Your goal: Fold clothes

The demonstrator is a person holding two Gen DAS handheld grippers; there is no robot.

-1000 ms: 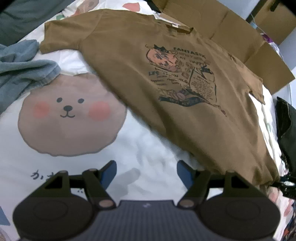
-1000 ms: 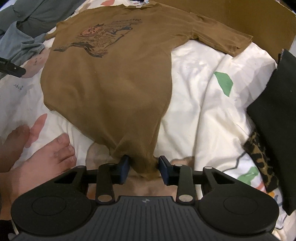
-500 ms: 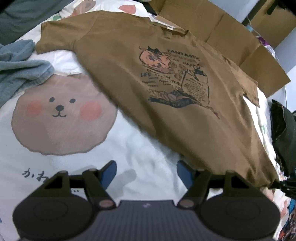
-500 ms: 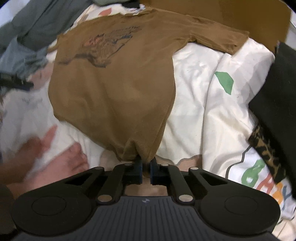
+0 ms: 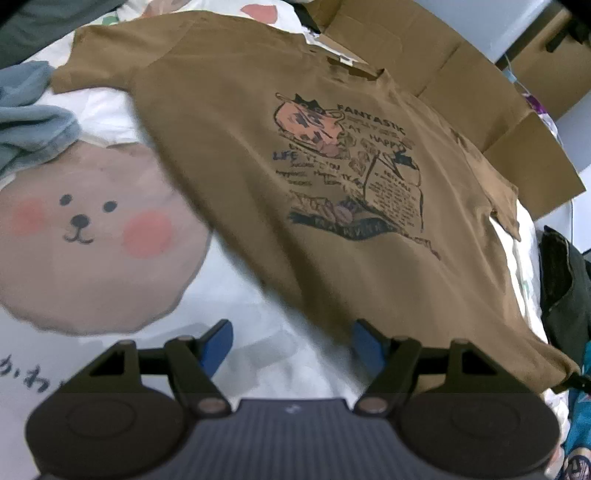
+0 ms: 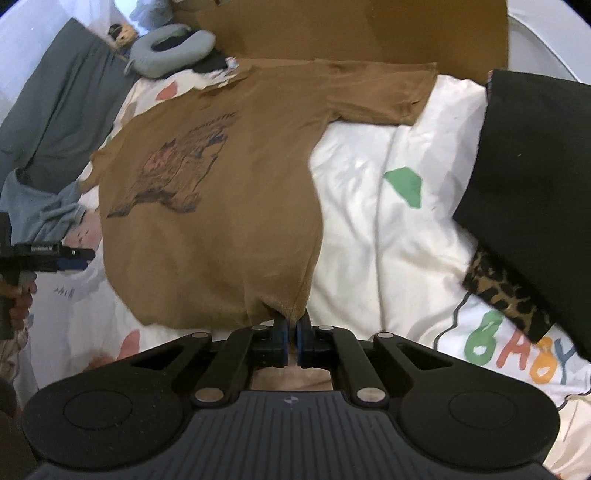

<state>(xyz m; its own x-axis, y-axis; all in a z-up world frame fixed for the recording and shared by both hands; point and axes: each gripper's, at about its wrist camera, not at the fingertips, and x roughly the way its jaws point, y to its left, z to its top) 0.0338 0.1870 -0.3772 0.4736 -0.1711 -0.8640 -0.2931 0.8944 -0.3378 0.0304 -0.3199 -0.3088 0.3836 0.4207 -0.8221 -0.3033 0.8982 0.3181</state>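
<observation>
Right wrist view shows the right gripper (image 6: pixel 290 334) with its blue pads pressed together on the near hem corner of the brown T-shirt (image 6: pixel 207 206), which lies spread print-up on a white duvet (image 6: pixel 373 236), its collar at the far end by a sheet of cardboard (image 6: pixel 332 26). A black garment (image 6: pixel 532 177) with a leopard-print edge lies to the right, and a grey neck pillow (image 6: pixel 170 50) sits far left. At the left edge, the left gripper (image 6: pixel 75 258) is held beside the shirt's other hem side. From the left wrist, the left gripper (image 5: pixel 291 341) has its fingers wide apart over the duvet (image 5: pixel 236 295), just beside the shirt (image 5: pixel 229 122) hem, holding nothing. A bear face (image 5: pixel 88 236) is printed on the duvet to the left, with a blue-grey cloth (image 5: pixel 33 129) above it.
</observation>
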